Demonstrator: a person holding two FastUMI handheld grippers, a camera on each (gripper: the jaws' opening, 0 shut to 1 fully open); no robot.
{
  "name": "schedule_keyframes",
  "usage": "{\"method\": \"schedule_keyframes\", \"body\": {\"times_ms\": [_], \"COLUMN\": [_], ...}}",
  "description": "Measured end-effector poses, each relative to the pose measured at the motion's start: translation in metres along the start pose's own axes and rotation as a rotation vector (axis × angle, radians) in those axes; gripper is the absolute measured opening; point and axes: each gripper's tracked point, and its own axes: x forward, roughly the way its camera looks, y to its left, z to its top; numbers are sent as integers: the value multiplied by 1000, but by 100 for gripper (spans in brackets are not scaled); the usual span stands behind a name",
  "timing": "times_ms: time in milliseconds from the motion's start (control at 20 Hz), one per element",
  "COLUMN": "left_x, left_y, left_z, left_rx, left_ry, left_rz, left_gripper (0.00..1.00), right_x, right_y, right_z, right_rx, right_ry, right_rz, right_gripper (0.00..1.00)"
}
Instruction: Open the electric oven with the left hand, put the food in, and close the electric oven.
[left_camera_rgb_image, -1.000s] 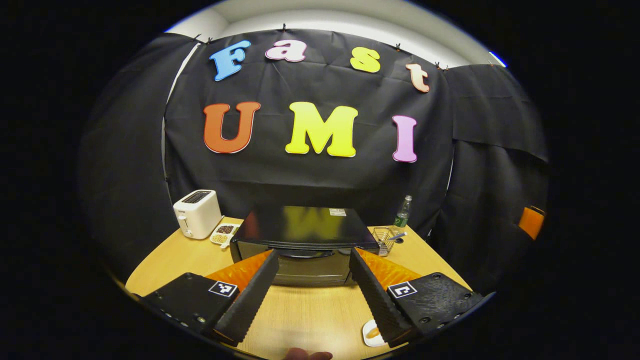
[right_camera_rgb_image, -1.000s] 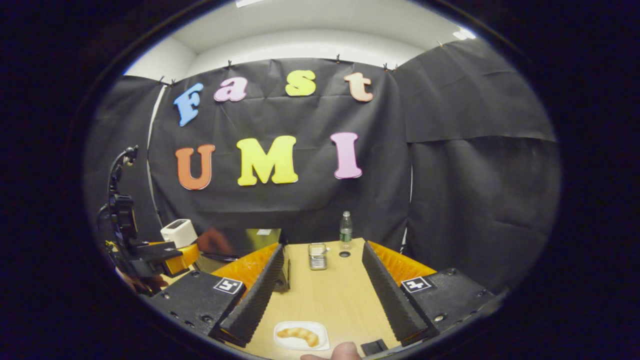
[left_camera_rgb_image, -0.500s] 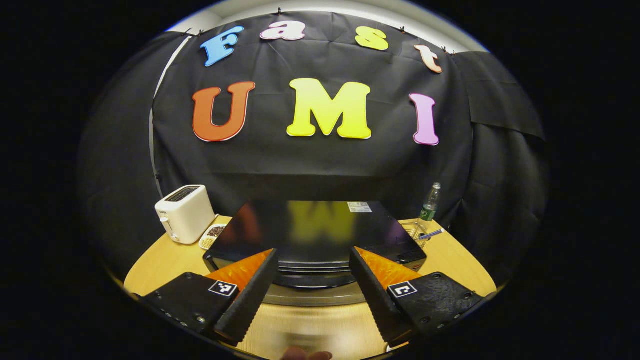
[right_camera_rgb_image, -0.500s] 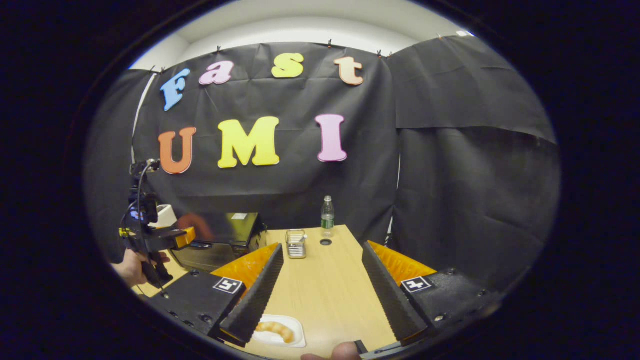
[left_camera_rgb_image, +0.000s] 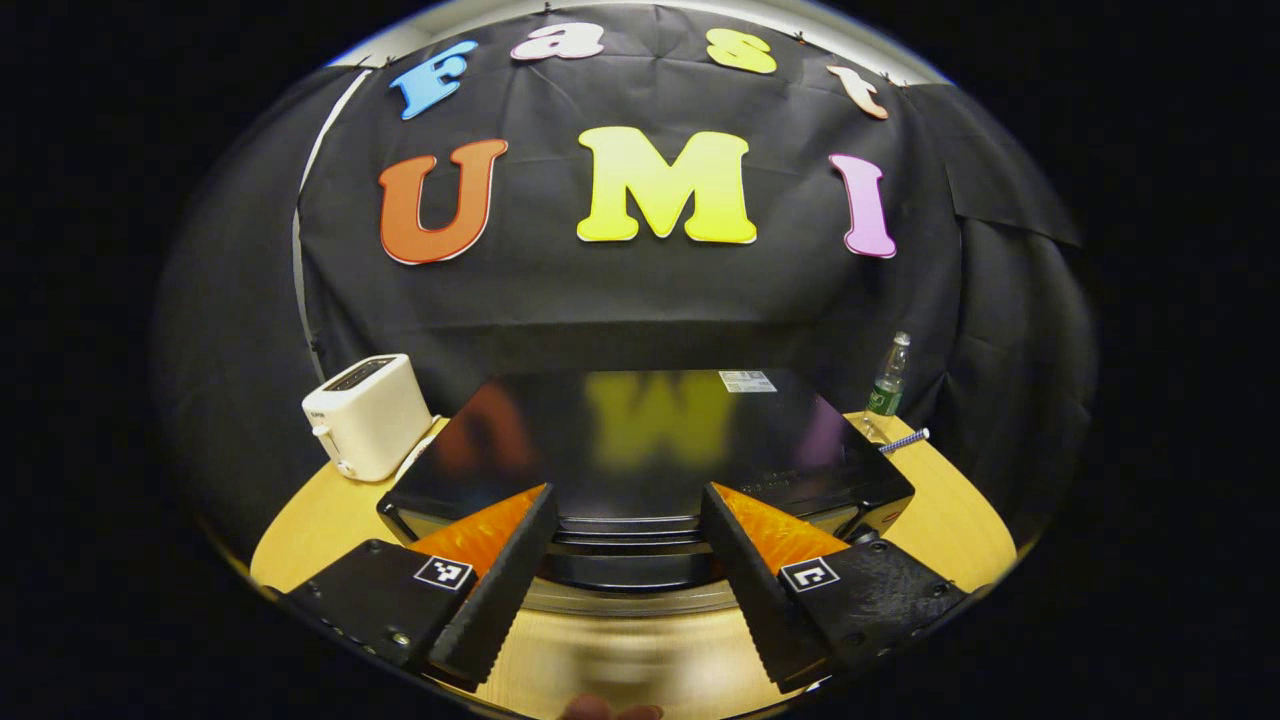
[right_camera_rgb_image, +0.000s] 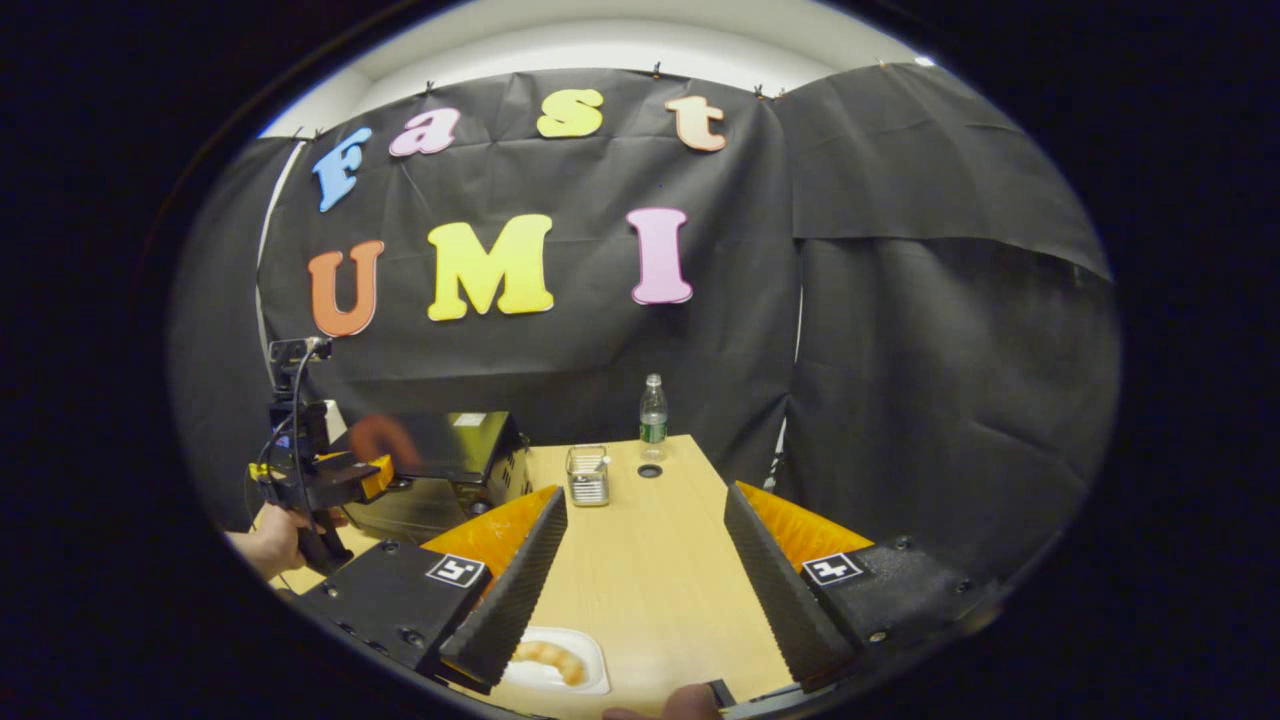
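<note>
In the left gripper view the left claw (left_camera_rgb_image: 625, 570) is held wide, with nothing between its fingers, just in front of the oven (left_camera_rgb_image: 640, 450). The oven is a broad, dark box set on the desk (left_camera_rgb_image: 310, 520); its long axis is seen running across that view, and its front is turned toward the camera. Its glossy top takes up the middle of the view, while the door and handle below the front edge are blurred and partly covered by the fingers, so whether the door is shut or ajar cannot be told. A white toaster (left_camera_rgb_image: 365, 415) is placed to the left of the oven, and a bottle (left_camera_rgb_image: 887, 378) stands behind its right corner.

In the right gripper view the right claw (right_camera_rgb_image: 640, 590) is likewise spread wide and empty above the desk (right_camera_rgb_image: 650, 560). The food (right_camera_rgb_image: 548, 657), a pale curved pastry, is laid on a small white plate (right_camera_rgb_image: 590, 665) near the bottom of the view; its left end is hidden behind a finger. The oven (right_camera_rgb_image: 450, 465) is seen at the left, and a metal basket (right_camera_rgb_image: 588, 475) and the bottle (right_camera_rgb_image: 653, 418) are seen farther back. The left claw (right_camera_rgb_image: 370, 478) is held by a hand (right_camera_rgb_image: 268, 542) at the oven's front; its opening cannot be made out from here.
</note>
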Motion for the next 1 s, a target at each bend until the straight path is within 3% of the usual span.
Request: {"method": "schedule_keyframes", "body": {"times_ms": [100,150,200,300,500,1000], "left_x": [-4,-10,-10,-18,-46,-93], "left_y": [-1,-3,-2,-3,-5,-8], "left_z": [-9,-4,-6,-11,-30,-140], "left_rx": [-7,3,0,-8,-5,-52], "left_ry": [18,-7,9,18,53,270], "left_rz": [-7,-12,-16,-24,-28,-56], "left_gripper": [96,87,98,100,97,96], "right_x": [-3,-5,-7,-11,-22,-54], "right_y": [2,4,6,10,18,33], "right_z": [-3,-3,-3,-4,-6,-23], "right_rx": [11,15,17,20,22,-12], "right_ry": [7,6,7,5,3,28], "right_rz": [2,3,6,11,23,57], "right_gripper": [98,98,98,98,98,98]}}
